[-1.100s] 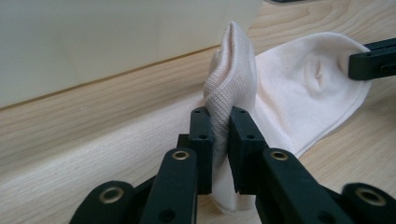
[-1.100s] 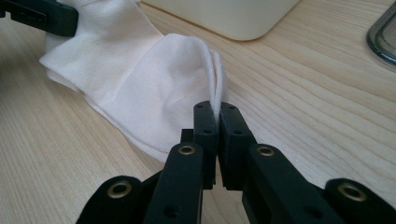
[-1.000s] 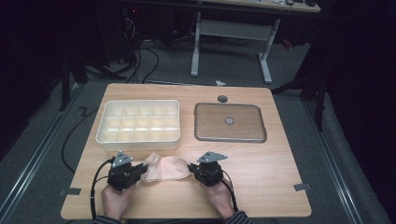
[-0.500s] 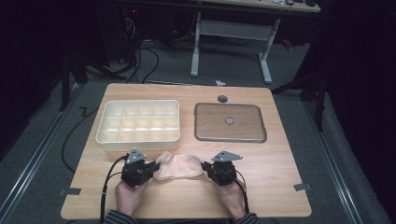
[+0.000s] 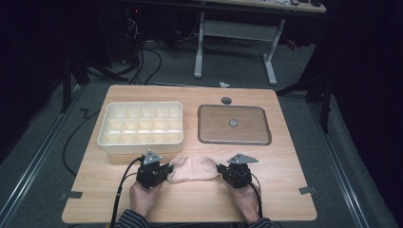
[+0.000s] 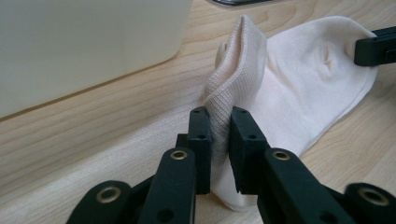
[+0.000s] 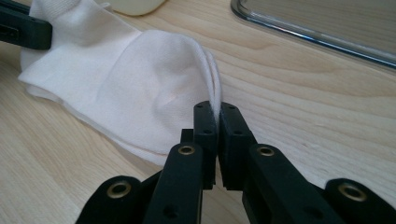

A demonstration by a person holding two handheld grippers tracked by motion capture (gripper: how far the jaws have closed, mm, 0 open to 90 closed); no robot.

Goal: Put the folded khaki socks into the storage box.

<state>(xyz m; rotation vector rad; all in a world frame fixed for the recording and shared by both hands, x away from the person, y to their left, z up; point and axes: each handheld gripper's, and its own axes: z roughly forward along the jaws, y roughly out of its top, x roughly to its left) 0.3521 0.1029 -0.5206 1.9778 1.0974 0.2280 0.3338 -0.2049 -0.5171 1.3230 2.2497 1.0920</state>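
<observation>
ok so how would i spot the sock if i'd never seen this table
Start at the white divided box on the wooden table and come toward the person's edge. The sock lies just in front of it, pale pink and soft, the one cloth item, pinched at each end by a black tool.

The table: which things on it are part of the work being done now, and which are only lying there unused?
In use:
- pale sock, pinched at both ends
- left tool, shut on the ribbed cuff end
- right tool, shut on the other end

Lying about:
- white divided organiser box, compartments look empty
- metal tray
- wooden table
</observation>
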